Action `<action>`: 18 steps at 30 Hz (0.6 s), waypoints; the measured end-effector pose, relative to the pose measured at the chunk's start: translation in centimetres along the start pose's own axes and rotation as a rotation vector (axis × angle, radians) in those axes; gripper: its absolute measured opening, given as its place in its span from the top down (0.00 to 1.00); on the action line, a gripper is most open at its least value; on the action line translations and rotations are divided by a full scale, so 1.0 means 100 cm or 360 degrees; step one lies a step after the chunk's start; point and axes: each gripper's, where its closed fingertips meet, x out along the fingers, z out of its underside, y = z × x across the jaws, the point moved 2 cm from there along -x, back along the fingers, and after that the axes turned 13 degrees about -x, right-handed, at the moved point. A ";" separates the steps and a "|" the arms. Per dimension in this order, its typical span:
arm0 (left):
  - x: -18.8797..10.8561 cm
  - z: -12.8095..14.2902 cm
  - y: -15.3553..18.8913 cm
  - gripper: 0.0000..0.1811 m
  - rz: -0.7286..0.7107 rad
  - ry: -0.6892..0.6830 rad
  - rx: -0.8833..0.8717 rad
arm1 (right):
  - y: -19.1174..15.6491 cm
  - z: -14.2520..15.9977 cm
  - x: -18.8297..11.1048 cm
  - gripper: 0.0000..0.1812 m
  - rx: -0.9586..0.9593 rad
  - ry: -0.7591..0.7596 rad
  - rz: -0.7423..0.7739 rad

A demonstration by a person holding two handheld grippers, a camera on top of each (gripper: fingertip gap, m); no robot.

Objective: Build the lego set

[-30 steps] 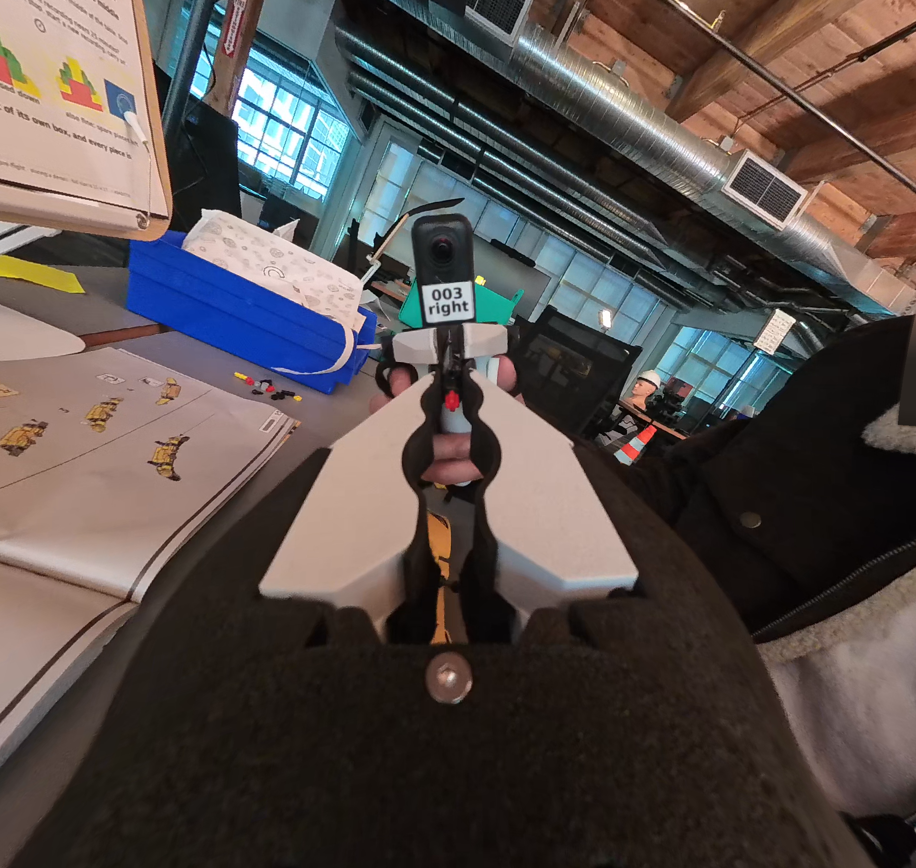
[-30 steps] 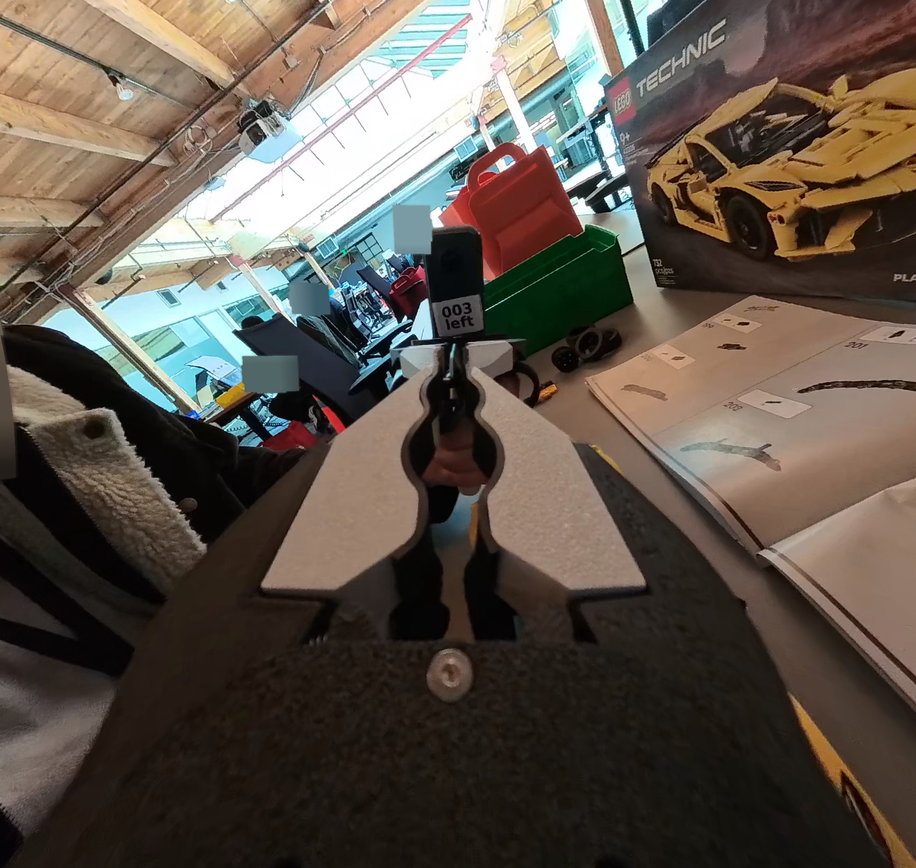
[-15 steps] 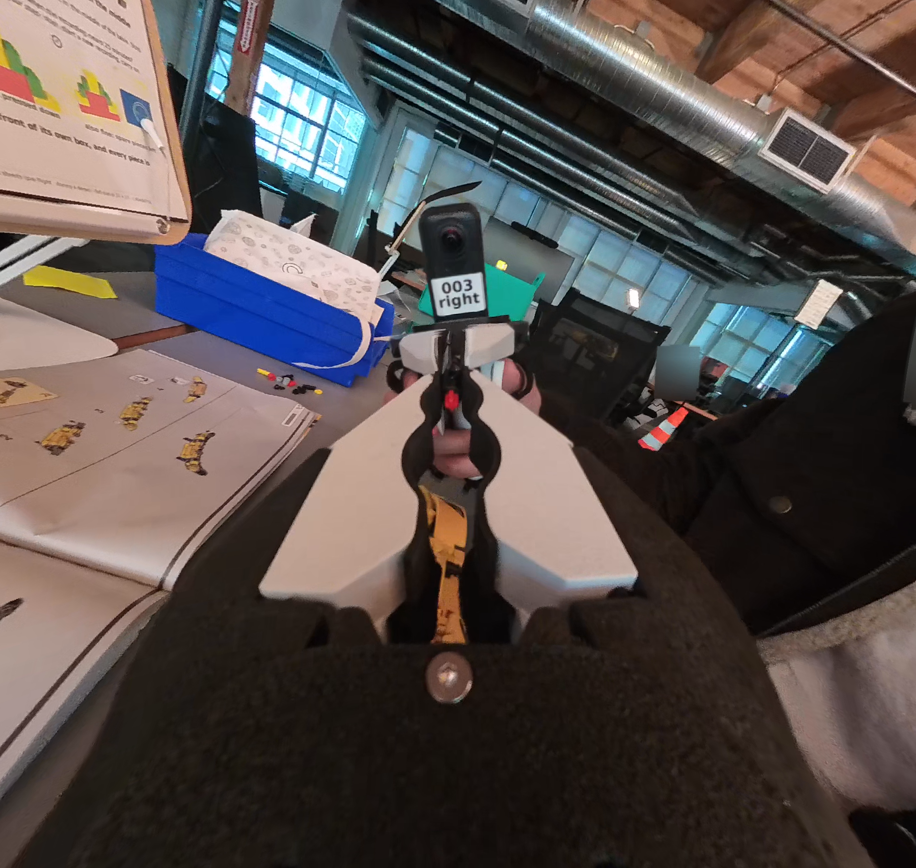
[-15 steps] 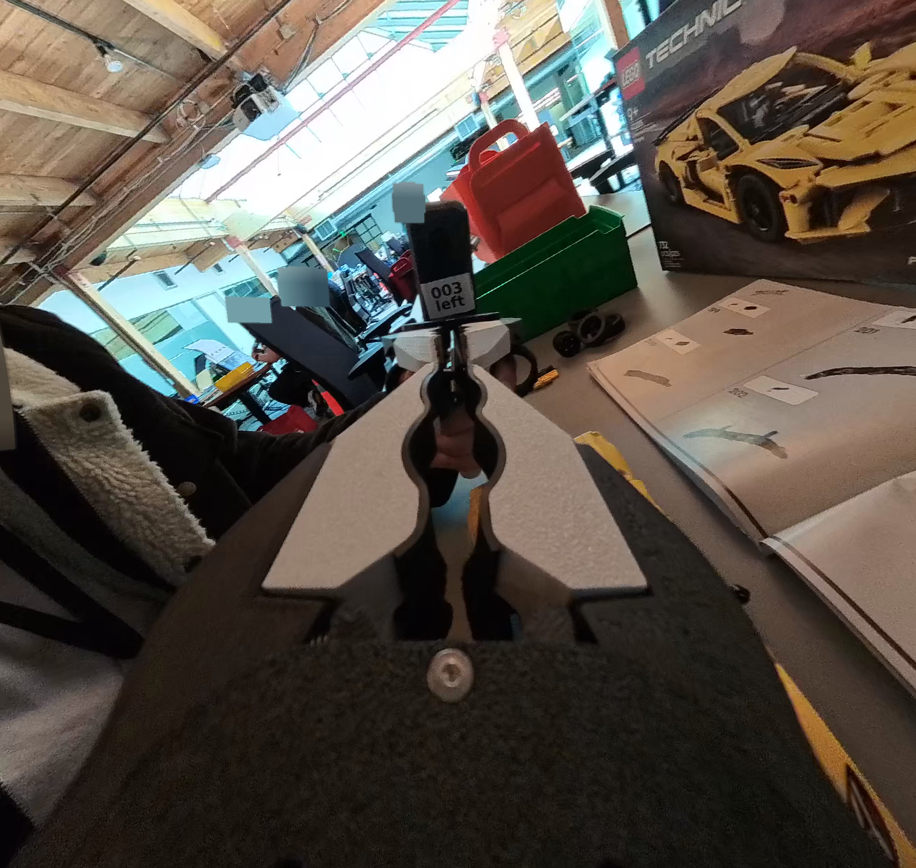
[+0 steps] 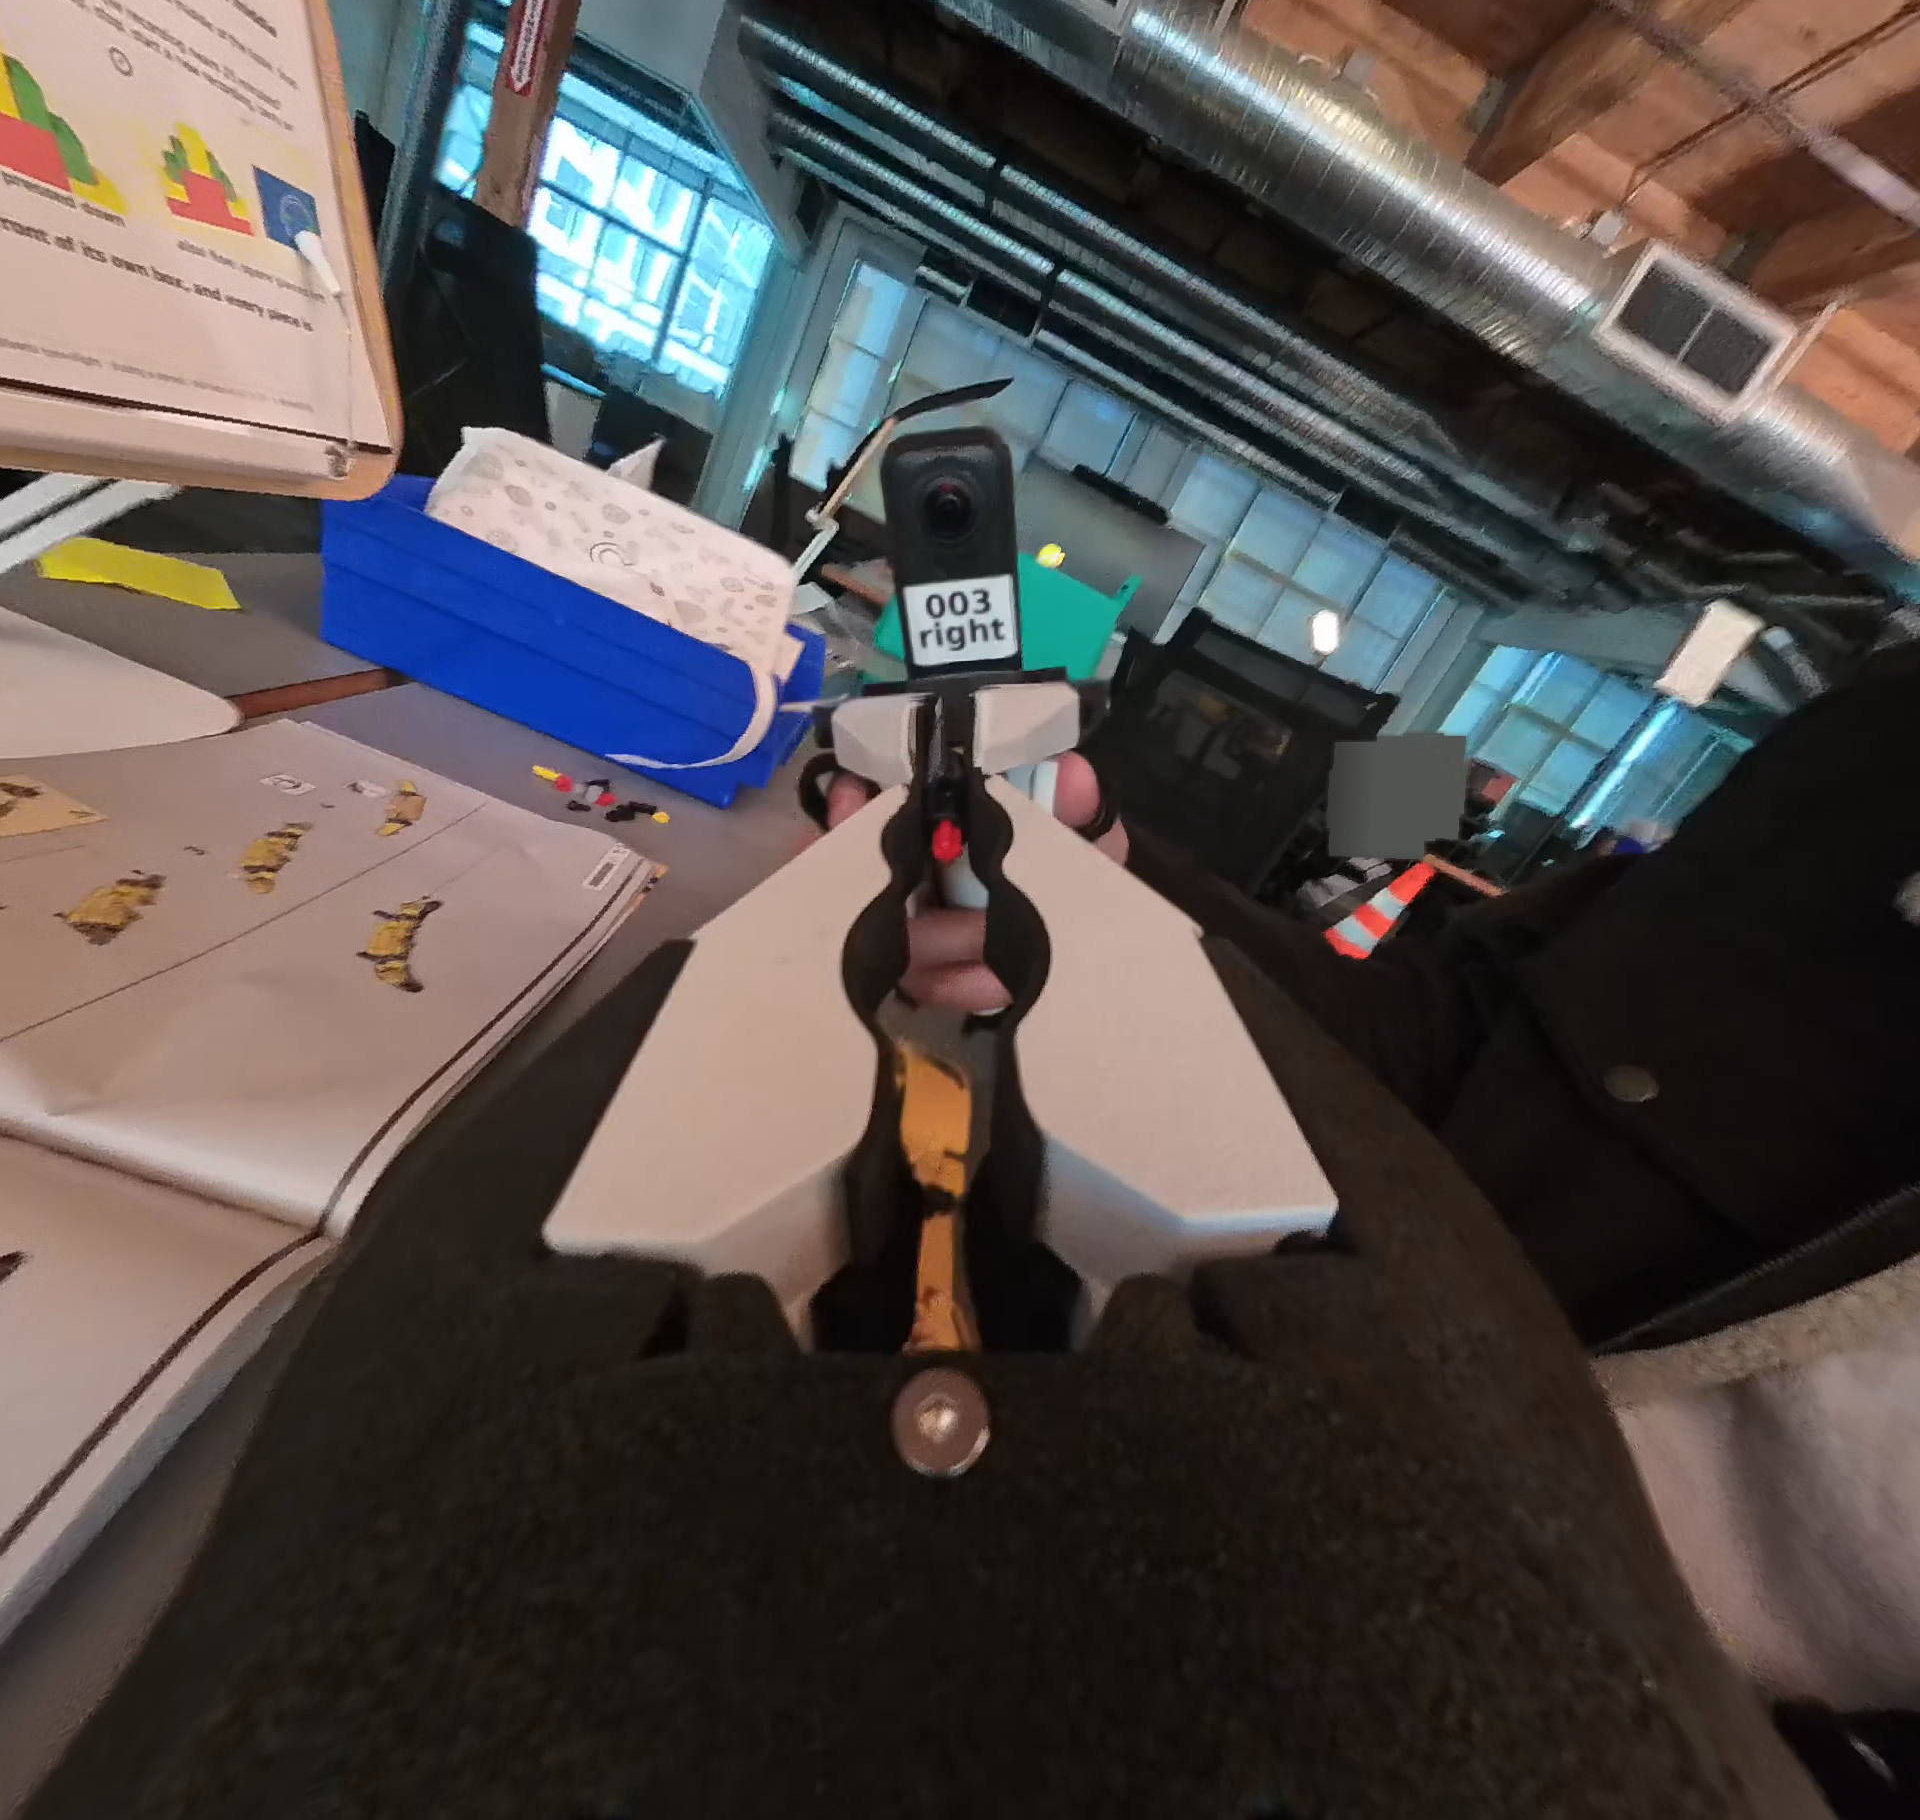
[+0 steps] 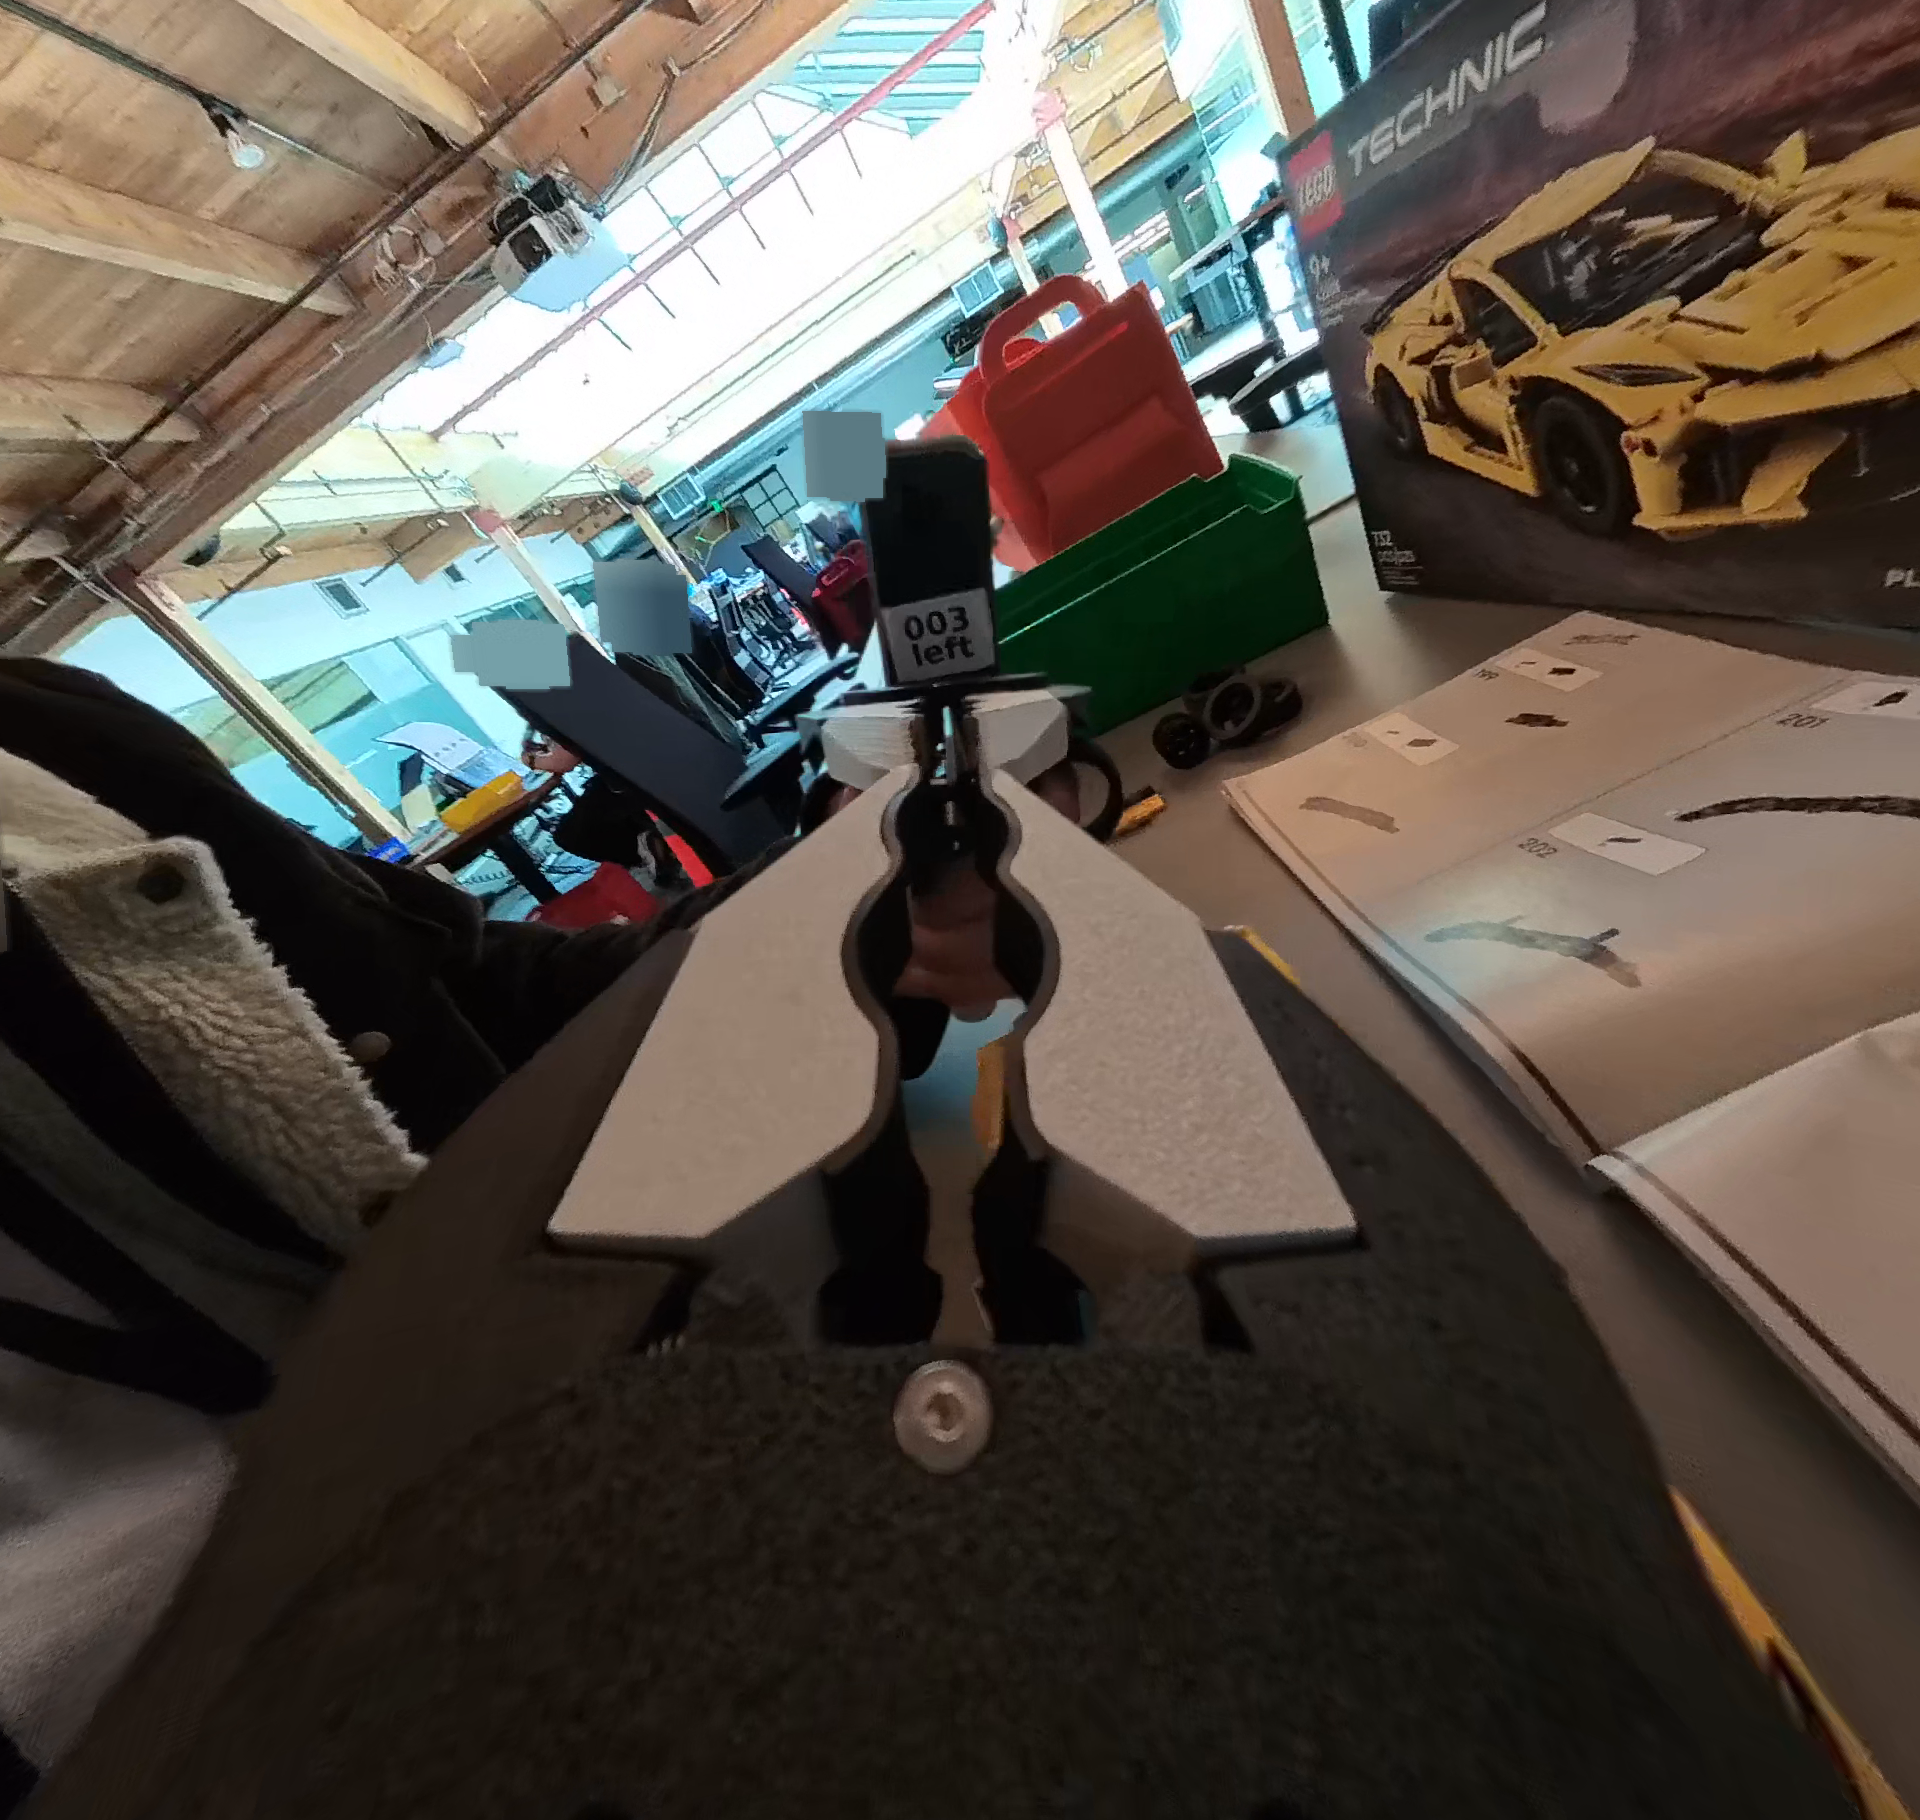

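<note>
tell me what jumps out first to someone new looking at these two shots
The two hand-held grippers point straight at each other, tips nearly meeting: the left hand-held gripper faces the right hand-held gripper, with a small red piece at the tips. Next, the box with the yellow car stands at the table's far right, behind the open instruction booklet.

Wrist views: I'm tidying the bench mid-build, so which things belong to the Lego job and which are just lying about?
Job: left claw, right claw, red piece, yellow assembly, instruction booklet, loose small pieces, black wheels, set box.
Lying about: printed board, yellow tape, red case, traffic cone.
</note>
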 end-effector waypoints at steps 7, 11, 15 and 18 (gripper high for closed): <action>-0.009 -0.012 -0.006 0.96 -0.0009 0.0162 -0.0081 | 0.011 -0.008 -0.017 0.91 0.0017 0.0070 0.0103; 0.000 0.000 -0.005 0.96 0.0000 0.0056 -0.0086 | 0.010 -0.004 -0.014 0.94 0.0047 0.0059 0.0069; 0.004 0.009 -0.001 0.95 0.0056 -0.0029 -0.0125 | 0.005 -0.003 -0.017 1.00 0.0048 0.0004 0.0002; 0.007 0.012 0.003 0.93 0.0080 -0.0070 -0.0108 | 0.001 0.001 -0.020 1.00 0.0089 -0.0062 -0.0079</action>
